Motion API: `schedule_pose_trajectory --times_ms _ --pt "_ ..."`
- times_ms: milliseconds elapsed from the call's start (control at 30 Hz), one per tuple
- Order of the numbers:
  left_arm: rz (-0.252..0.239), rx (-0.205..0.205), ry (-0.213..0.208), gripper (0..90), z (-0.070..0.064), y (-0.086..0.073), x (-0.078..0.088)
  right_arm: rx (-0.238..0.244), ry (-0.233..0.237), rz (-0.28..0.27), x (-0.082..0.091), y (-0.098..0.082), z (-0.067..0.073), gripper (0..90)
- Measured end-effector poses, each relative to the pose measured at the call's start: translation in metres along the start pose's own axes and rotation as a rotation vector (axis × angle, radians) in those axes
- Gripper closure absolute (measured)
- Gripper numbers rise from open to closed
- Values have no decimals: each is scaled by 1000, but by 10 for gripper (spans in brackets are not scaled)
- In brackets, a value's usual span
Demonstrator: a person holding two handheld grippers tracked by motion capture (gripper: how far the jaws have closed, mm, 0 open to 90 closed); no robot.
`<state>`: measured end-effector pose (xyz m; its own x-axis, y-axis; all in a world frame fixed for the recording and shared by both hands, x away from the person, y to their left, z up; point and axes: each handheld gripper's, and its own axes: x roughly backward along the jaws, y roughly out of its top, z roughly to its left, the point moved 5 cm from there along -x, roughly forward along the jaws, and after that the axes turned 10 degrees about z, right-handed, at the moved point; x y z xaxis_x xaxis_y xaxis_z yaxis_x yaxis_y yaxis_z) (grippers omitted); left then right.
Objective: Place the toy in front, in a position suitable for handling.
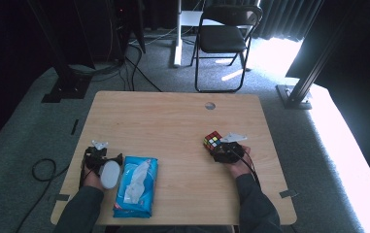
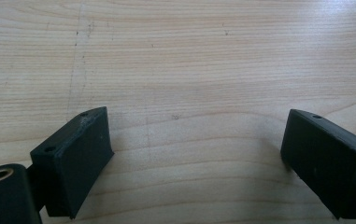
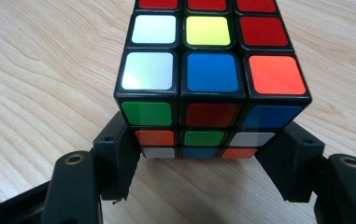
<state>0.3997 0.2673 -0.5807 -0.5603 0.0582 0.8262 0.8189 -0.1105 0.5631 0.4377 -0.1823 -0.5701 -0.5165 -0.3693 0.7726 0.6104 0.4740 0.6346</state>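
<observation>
From the high view, the scrambled multicoloured plastic puzzle cube (image 1: 212,141) sits on the pale wooden table (image 1: 173,126), right of centre, gripped at its near side by the right gripper (image 1: 220,148); the left gripper (image 1: 101,154) rests beside a blue soft pack of wet wipes (image 1: 136,186). In the left gripper view, its jaws stand spread over bare wood. In the right gripper view, both pads press the cube's (image 3: 203,84) lower layers at its near edge. Judged from this, pushing deeper before lifting would steady a shallow hold.
</observation>
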Motion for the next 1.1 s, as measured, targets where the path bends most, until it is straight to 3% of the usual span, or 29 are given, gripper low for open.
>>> schedule_pose_trajectory --times_ms 367,1100 --pt "0 0 0 86 0 0 0 60 33 -6 -5 13 23 343" --pt "-1 0 0 86 0 0 0 117 68 -15 -17 29 53 343"
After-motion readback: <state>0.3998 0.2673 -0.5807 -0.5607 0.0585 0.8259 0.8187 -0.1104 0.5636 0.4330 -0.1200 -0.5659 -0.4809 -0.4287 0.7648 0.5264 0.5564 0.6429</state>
